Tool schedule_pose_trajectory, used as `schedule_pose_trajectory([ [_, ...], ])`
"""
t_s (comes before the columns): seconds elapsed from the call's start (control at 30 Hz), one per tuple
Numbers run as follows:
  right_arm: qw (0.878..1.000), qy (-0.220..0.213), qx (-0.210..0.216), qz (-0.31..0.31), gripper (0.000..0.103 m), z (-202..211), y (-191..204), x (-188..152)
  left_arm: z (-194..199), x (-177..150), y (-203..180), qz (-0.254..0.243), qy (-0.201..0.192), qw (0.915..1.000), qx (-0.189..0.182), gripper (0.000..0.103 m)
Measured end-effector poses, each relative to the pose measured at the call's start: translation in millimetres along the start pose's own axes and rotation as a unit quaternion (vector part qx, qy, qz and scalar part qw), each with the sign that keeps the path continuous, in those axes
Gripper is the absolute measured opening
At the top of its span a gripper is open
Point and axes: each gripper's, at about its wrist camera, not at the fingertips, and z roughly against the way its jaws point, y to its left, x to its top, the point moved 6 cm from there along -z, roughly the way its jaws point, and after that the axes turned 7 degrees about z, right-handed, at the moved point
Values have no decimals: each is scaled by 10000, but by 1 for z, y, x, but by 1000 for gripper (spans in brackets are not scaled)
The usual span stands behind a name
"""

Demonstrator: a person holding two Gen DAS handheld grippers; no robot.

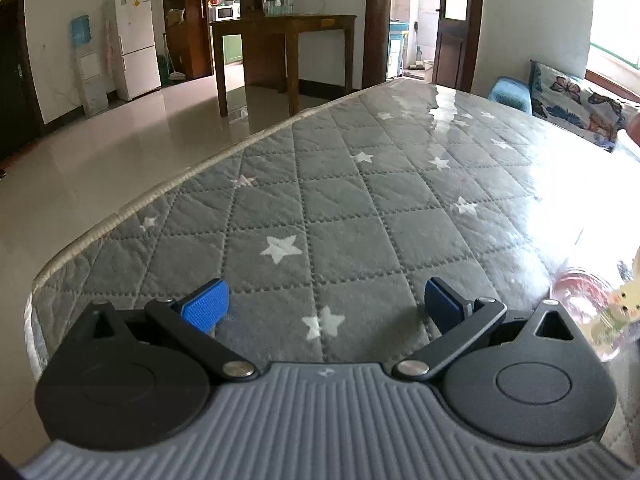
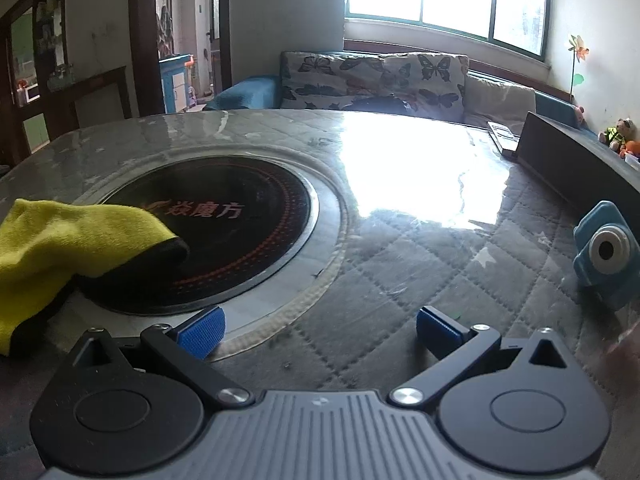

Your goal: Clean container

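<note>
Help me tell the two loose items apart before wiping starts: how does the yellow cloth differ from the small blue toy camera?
The yellow cloth is soft and crumpled, with a dark edge; the blue toy camera is rigid and boxy, with a round pale lens. The cloth lies at the left, draped partly over the black round cooktop; the camera sits at the right on the quilted cover, apart from the cooktop. Both rest on the table, ungripped.

Yellow cloth (image 2: pixel 60 240); grey star-quilted table cover (image 1: pixel 340 200); blue claw pads (image 1: pixel 206 306).
</note>
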Motion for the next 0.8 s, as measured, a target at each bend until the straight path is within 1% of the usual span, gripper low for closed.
schedule_pose_trajectory([
  [0.17,10000,-1,-36,-6,103,-5,-10,2,-11,8,-1,-78,26,9999,-69,103],
  [0.4,10000,5,-44,15,103,-5,-9,0,-24,17,3,-87,24,9999,-89,103],
  [0.8,10000,16,-58,50,103,-5,-7,-3,-27,20,6,-79,15,9999,-111,103],
])
